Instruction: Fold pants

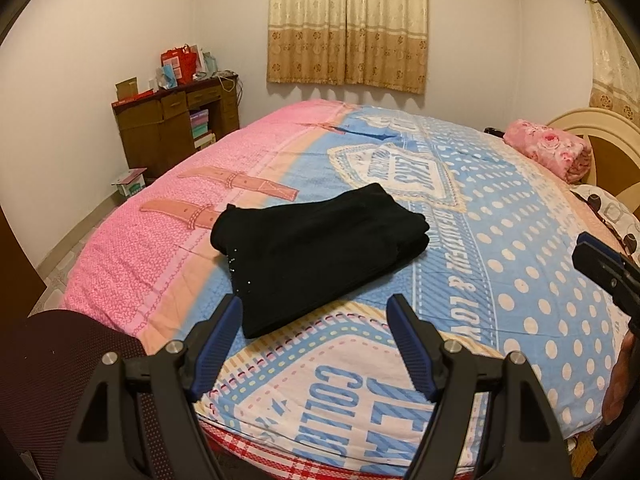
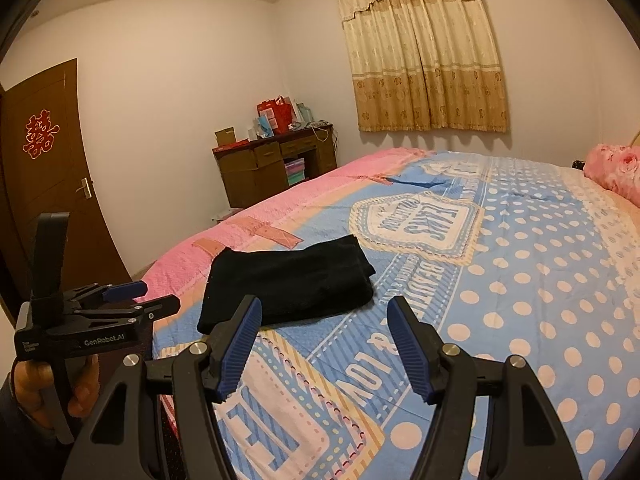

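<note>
Black pants (image 1: 316, 252) lie folded in a compact rectangle on the bed (image 1: 520, 264), near its front edge. They also show in the right wrist view (image 2: 288, 284). My left gripper (image 1: 314, 304) is open and empty, held just in front of the pants' near edge, apart from them. My right gripper (image 2: 322, 304) is open and empty, a little back from the pants. The left gripper also shows at the left of the right wrist view (image 2: 132, 300), held in a hand. The right gripper's tip shows at the right edge of the left wrist view (image 1: 600, 264).
The bed has a pink and blue printed cover (image 2: 520, 280). A rolled pink floral blanket (image 1: 552, 148) lies by the headboard. A brown desk (image 1: 176, 124) with clutter stands in the far corner. A brown door (image 2: 44, 184) is at left. Curtains (image 1: 348, 20) hang behind.
</note>
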Available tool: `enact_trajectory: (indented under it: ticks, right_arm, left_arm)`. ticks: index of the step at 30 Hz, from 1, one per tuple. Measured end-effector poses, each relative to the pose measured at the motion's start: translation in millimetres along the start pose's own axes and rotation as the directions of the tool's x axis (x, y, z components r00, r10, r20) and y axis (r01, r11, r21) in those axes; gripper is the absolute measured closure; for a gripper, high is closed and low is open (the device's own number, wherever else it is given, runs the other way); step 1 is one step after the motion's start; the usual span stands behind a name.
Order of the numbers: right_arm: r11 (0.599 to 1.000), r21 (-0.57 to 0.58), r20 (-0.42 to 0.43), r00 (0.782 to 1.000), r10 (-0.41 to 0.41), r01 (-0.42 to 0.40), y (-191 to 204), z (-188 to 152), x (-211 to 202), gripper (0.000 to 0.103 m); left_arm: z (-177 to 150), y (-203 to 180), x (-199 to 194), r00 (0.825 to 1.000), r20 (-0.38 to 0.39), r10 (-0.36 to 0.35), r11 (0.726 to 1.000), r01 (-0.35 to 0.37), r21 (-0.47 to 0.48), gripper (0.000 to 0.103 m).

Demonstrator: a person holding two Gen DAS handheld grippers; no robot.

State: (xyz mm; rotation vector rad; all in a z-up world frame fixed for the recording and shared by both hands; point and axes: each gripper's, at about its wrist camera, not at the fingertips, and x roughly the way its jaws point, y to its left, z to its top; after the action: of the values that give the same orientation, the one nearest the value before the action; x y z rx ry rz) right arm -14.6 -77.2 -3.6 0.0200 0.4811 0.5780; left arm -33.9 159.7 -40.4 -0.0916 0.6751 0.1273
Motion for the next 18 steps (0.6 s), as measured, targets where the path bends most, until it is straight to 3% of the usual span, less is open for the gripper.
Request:
enact_trajectory:
  ticks: [9, 18]
  right_arm:
    - [1.000, -0.007, -0.002, 1.000, 0.005, -0.005, 2, -1, -3, 0.036]
    - [0.999, -0.039, 0.051, 0.999, -0.011, 0.013, 15, 2, -14, 0.036]
  left_arm:
    - [2, -1, -3, 1.000, -0.006, 0.017, 1.000, -0.018, -0.003, 0.026]
    - [5, 4, -8, 0.999, 0.017, 0.034, 0.999, -0.033, -0.018, 0.021]
